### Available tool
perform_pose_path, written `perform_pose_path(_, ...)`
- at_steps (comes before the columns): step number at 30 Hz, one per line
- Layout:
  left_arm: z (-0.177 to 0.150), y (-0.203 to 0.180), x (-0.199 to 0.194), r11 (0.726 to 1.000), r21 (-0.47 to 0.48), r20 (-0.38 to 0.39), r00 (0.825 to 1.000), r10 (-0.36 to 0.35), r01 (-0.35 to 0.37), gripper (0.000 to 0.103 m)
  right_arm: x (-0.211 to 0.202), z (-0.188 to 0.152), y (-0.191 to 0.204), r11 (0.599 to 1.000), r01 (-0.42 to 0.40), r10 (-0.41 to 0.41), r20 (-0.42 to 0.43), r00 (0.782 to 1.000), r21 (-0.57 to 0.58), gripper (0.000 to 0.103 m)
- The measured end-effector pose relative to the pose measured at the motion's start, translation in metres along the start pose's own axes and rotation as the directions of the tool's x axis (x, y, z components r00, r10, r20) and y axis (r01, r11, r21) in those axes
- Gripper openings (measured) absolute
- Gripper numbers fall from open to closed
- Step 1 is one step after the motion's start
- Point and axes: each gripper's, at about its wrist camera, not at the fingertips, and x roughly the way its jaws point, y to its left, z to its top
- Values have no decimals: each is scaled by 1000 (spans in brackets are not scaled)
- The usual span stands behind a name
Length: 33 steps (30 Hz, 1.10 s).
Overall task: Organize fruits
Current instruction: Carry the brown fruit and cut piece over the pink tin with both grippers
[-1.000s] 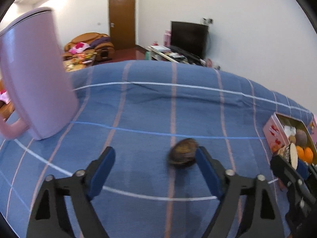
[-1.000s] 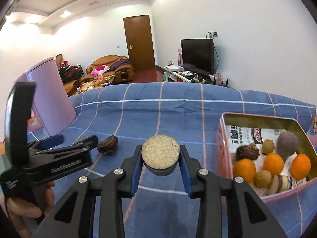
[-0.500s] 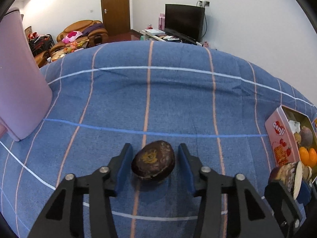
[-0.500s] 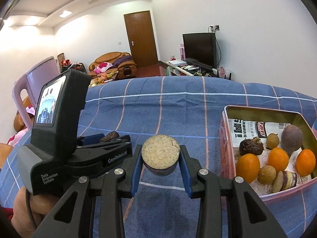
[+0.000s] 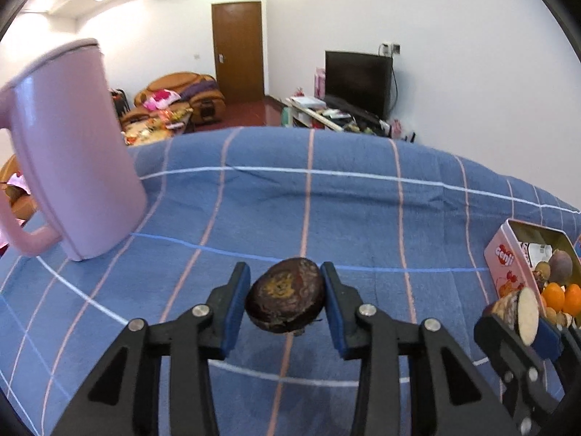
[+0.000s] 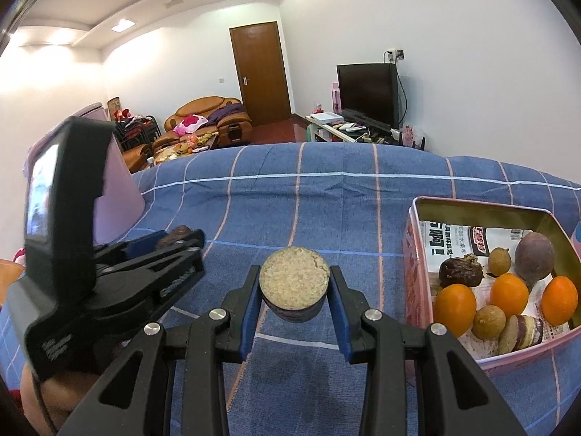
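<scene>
The left gripper (image 5: 285, 299) is clenched on a dark, wrinkled brown fruit (image 5: 285, 295), its blue pads pressing both sides and holding the fruit clear of the blue checked cloth (image 5: 326, 200) that covers the desk; a small shadow lies on the cloth just below it. The right gripper (image 6: 295, 290) is likewise clenched, grasping a short round fruit slice (image 6: 295, 283) with a pale, grainy cut face turned toward the camera and a dark rind at its lower edge, held above the cloth. In the right wrist view the left gripper appears at the left, near the right one but apart from it, with the dark fruit showing at its tip. A tall pink jug (image 5: 69, 152) with a handle stands upright on the cloth on the left side. On the right side sits an open pink tin (image 6: 412, 254), lined with printed paper, near the right gripper. Inside it lie three oranges (image 6: 508, 293), a large purple-brown round fruit (image 6: 534, 257), a shrivelled dark fruit (image 6: 460, 271), two small tan round fruits (image 6: 488, 322) and a few sliced pieces (image 6: 521, 332) leaning together at the front.
</scene>
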Motion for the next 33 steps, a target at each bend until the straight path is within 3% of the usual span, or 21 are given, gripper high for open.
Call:
perform_pose_path(10,-15,2,-22,1000,-11,23,1000,7,-7,41,-15,-8,6,999,27,-26,47,999,-30,38)
perform_pose_path(33,-42,-19,-51,1000,8,22,1000,-3,3,41,-50,-24,-13,998,57,-55,66,996,-36,38)
